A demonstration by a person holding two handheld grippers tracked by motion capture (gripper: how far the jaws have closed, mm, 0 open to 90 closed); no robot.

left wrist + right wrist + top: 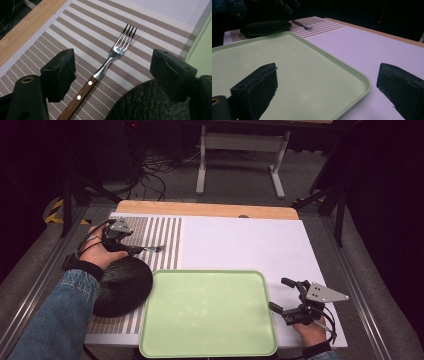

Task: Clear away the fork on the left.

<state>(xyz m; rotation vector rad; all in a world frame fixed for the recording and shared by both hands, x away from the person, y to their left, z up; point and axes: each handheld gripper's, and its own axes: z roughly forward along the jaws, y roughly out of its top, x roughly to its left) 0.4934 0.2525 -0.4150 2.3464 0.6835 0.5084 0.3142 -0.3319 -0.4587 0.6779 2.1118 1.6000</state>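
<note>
Fork (110, 60) right between my left claw (112, 72) jaws, and those jaws are spread, one either side of the handle, pads clear of it, nothing pinched. From the left gripper view I see the fork flat on the striped placemat (82, 32), tines pointing away from me, handle running back toward the claw. Handle is dark brown wood with two pale rivets; neck and four tines are shiny metal. No brand, no stamp, no writing I can read on it.

Just beside the handle, on the claw's right, sits the edge of a black plate (147, 102), speckled and matte, no markings. In the high view my left claw (131, 249) hovers over the mat at the left of the worktop (250, 240), with the black plate (122, 285) near the person's denim sleeve (60, 315) and the fork (152, 249) poking out past the claw tips.

Moving outward: the pale green tray (207, 312) lies in the middle front, its left rim touching or just overlapping the plate. Plain surface, no label.

Right claw (285, 296) sits just off the tray's right rim, jaws spread wide, holding nothing. In the right gripper view the right claw (327, 85) straddles the tray's corner (362, 85) over the white worktop.
</note>
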